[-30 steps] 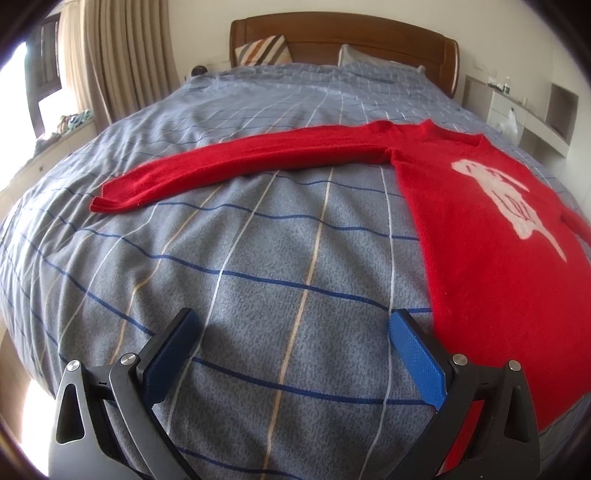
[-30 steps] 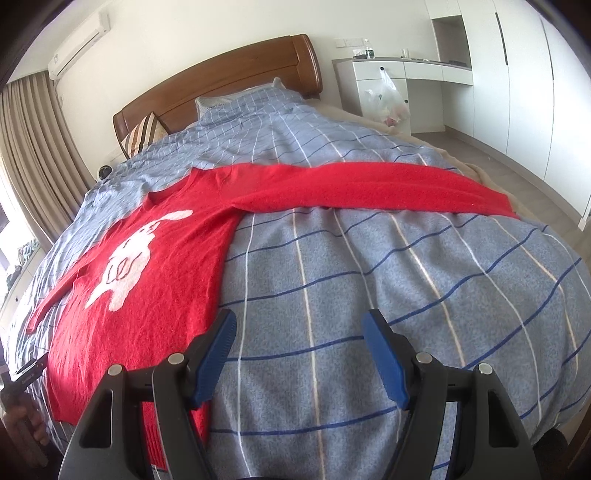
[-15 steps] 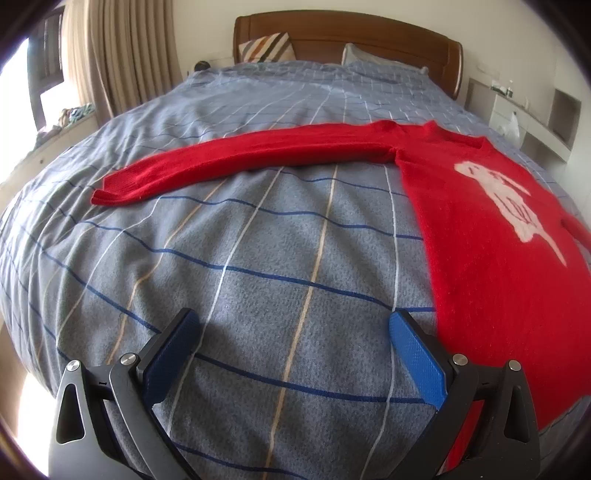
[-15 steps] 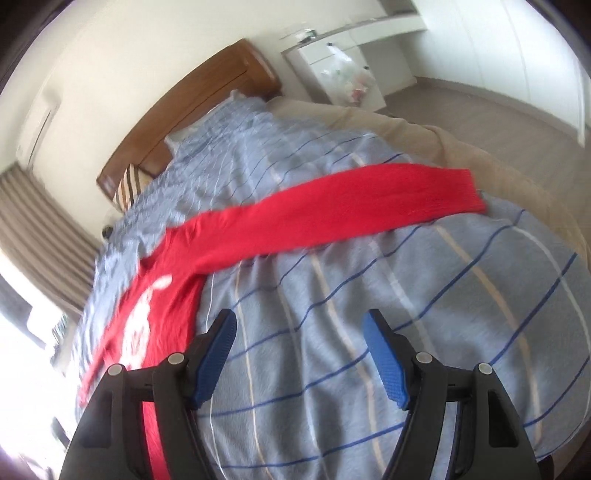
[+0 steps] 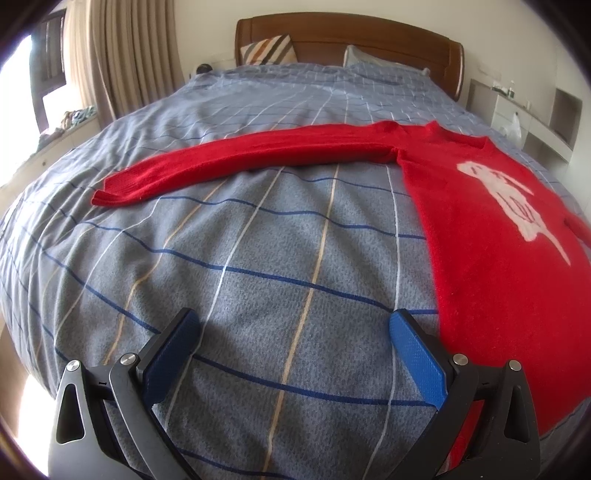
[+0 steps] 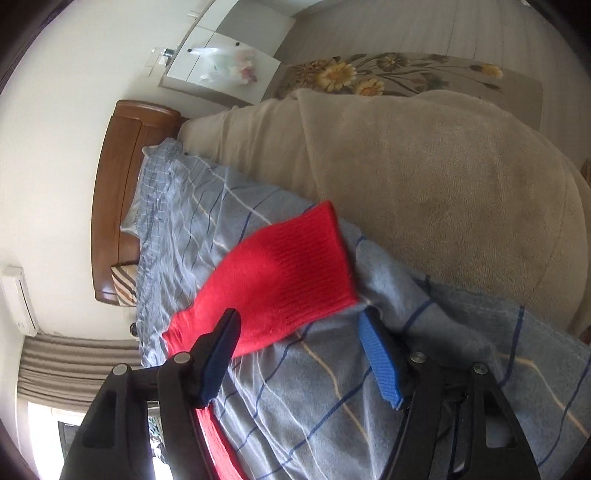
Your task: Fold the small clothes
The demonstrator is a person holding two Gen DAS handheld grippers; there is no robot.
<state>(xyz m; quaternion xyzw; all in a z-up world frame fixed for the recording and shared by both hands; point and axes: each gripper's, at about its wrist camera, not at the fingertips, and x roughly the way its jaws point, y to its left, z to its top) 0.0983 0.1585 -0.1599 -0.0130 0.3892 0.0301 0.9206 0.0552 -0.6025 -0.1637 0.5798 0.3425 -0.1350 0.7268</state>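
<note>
Grey-blue checked bedding [image 5: 258, 258] covers the whole bed, crossed by dark blue, white and tan lines. In the left wrist view, going from the left: a bright window with beige curtains [image 5: 122, 55], then a wooden headboard [image 5: 351, 33] with a striped pillow [image 5: 269, 50] and a pale one against it, then white shelving [image 5: 524, 114] by the far right wall. The right wrist view is rolled sideways: the headboard stands at the left, a white cabinet with a plastic bag [image 6: 229, 70] at the top, and a beige blanket [image 6: 443, 184] falls over the bed's side toward a flowered rug [image 6: 388, 74].

A red sweater [image 5: 498, 240] lies flat on the bedding, front up, with a white figure on its chest. Its body runs from the collar, nearer the headboard, down to the hem at the near edge of the bed. One sleeve [image 5: 240, 162] stretches straight out across the bed to the left, at right angles to the body, cuff at the far left. The other sleeve's ribbed cuff [image 6: 317, 266] shows in the right wrist view, pointing toward the beige blanket.

The left gripper [image 5: 295, 350] hovers wide over bare bedding, just beside the sweater's side edge. The right gripper [image 6: 299, 354] is closing, its jaws still apart on either side of the cuff end, pads not pressing the cloth.
</note>
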